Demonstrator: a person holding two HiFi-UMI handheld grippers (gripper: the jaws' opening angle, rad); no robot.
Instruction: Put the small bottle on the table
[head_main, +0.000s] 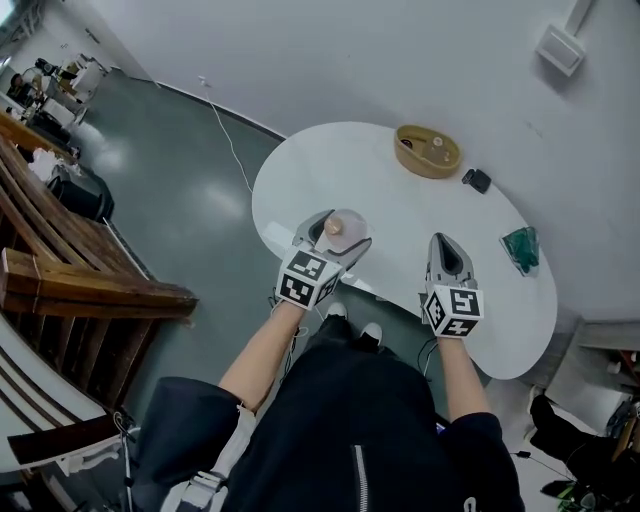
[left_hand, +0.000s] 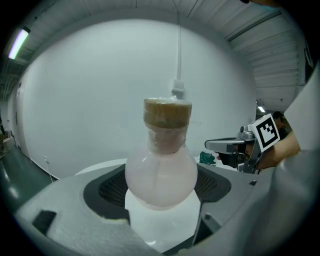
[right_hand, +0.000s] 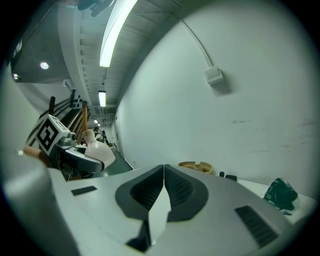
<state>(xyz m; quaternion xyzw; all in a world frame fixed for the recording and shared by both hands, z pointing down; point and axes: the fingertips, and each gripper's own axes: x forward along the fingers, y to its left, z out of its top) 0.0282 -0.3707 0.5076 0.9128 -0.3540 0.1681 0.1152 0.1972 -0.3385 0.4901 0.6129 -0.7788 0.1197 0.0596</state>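
A small round-bodied bottle (left_hand: 161, 172) of pale pink frosted glass with a cork-coloured cap (left_hand: 167, 112) stands upright between the jaws of my left gripper (head_main: 338, 238), which is shut on its belly. It hovers over the near left part of the white table (head_main: 400, 215). The same bottle (right_hand: 98, 149) shows at the left of the right gripper view. My right gripper (head_main: 449, 252) is shut on nothing, its jaws meeting at the tips, over the table's near edge to the right of the left one.
A tan round bowl (head_main: 427, 151) holding another small bottle sits at the table's far side, with a small black object (head_main: 476, 180) beside it. A crumpled green thing (head_main: 521, 248) lies at the right. Wooden slatted furniture (head_main: 60, 260) stands on the floor to the left.
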